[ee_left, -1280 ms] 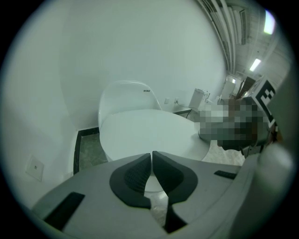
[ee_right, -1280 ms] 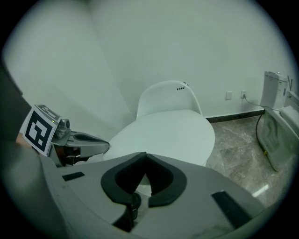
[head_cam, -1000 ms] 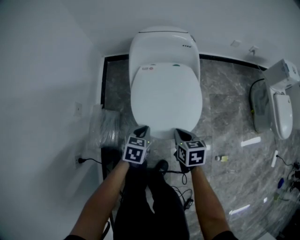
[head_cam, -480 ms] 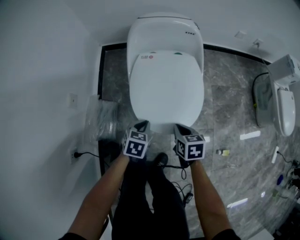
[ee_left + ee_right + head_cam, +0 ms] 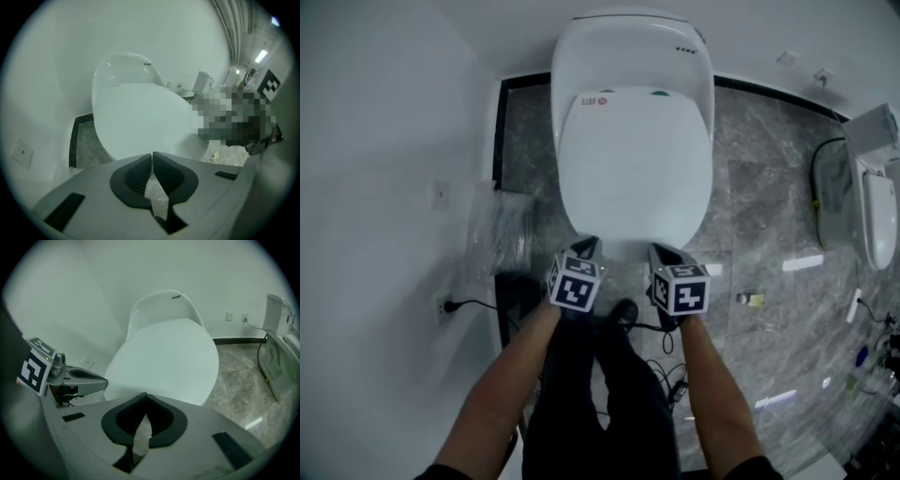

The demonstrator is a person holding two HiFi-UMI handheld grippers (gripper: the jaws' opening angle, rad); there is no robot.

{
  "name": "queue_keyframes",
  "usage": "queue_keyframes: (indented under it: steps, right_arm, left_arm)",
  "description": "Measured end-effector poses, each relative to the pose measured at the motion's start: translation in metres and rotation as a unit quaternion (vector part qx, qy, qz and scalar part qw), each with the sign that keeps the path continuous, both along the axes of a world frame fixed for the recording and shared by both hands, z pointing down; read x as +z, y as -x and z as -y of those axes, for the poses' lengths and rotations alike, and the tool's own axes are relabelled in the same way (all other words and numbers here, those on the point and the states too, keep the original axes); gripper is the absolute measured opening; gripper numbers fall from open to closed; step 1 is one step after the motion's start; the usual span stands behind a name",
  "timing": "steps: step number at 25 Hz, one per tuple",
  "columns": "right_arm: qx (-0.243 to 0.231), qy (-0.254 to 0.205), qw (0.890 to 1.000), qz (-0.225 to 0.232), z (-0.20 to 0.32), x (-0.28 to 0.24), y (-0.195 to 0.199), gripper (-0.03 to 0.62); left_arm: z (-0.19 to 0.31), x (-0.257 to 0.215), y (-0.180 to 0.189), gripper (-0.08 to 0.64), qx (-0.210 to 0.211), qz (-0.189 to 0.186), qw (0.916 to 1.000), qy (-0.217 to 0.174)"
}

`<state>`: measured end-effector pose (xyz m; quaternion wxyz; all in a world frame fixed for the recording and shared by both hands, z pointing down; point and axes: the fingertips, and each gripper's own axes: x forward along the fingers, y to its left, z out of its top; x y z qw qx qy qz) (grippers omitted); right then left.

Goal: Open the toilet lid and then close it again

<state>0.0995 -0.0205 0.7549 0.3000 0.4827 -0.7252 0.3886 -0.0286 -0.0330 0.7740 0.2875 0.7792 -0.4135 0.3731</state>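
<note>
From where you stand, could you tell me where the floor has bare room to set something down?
Bare: grey floor between toilet and the white fixture at right. Crowded: plastic bag left of the toilet, cables by the shoe.

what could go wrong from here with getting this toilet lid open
1. The left gripper and right gripper both have their fingers shut near the front edge of the closed toilet lid. Shut like that they cannot pinch the rim, only pry, and may slip on the smooth white surface.
2. Loose cables lie on the floor by the person's legs, so a step could snag them.
</note>
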Motion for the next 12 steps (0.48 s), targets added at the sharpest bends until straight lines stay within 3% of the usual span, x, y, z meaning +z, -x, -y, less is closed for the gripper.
queue_keyframes:
  steps: [12]
  right_arm:
    - [-0.015,0.01,1.0,-0.003,0.0,0.016,0.001,0.011]
  left_arm:
    - [0.001,0.012,0.001,0.023,-0.007,0.006,0.9999,-0.009]
